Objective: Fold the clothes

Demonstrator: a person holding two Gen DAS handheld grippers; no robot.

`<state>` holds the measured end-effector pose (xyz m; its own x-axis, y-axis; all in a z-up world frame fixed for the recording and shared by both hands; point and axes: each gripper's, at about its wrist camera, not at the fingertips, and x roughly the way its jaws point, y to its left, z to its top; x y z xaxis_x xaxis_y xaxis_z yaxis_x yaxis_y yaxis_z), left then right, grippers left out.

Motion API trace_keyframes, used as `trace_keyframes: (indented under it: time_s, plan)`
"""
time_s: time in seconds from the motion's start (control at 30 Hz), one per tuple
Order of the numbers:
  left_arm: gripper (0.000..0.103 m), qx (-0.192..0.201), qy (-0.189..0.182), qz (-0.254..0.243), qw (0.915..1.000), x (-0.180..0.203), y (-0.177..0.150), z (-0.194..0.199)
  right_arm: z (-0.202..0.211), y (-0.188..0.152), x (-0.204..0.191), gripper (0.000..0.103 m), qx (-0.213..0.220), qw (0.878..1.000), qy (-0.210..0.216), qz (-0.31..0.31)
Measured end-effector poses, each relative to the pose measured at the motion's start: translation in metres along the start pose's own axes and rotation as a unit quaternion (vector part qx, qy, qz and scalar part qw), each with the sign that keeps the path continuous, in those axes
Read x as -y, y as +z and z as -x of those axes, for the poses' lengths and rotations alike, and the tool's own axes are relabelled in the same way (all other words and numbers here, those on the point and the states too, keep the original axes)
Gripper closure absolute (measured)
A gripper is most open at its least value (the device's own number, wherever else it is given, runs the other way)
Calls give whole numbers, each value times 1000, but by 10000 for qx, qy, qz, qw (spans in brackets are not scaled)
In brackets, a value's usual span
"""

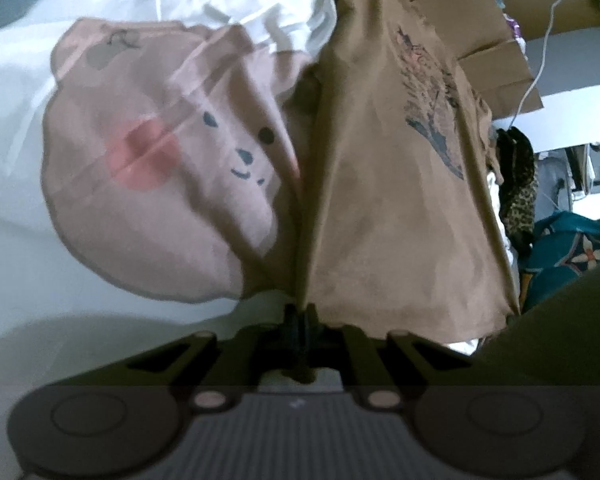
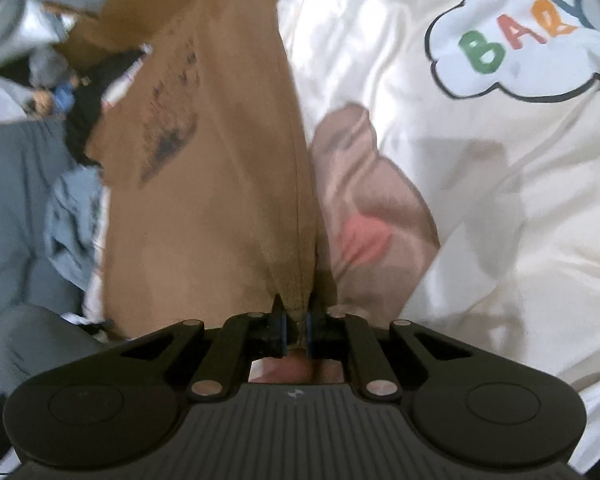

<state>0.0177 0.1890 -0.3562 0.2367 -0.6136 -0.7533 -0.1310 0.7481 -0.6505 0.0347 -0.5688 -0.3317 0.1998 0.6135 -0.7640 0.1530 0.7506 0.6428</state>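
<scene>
Pinching the tan shirt [image 1: 380,200] at its edge, the left gripper [image 1: 300,316] has its jaws clamped together on the cloth; the right gripper [image 2: 296,328] likewise grips a tan fold. Between them the shirt hangs stretched above a white bedsheet [image 2: 480,200] printed with a pink bear [image 1: 160,168].
</scene>
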Motion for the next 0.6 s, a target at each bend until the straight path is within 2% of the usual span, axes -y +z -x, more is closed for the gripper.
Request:
trace_keyframes:
  time_s: [0.1,0.27,0.43,0.5,0.53,0.57,0.6]
  plan:
    - [101,6,-2,-11,10000,-3,-2,7,2,-4,6,97,-87,9999,79,-1]
    - [101,-68,194,13,9998,-8,0,7,-20,-8,5,97,-450,9989,-123,-13]
    - [97,-201,349,116,9991,-9,7,4,-19,-5,0,91,-587,9964,-604,93]
    - [92,-95,401,135,9991,-12,9,15,-8,-2,2,82,-467,9980,-430,5]
    - [91,4,401,189,9990,-15,10,24,-3,-1,2,70,-367,9987,-358,-19]
    - [91,112,381,241,9989,-18,12,33,4,1,2,64,-265,9991,-319,-41]
    - [91,223,369,278,9987,-20,14,42,11,3,2,64,-170,9994,-301,-58]
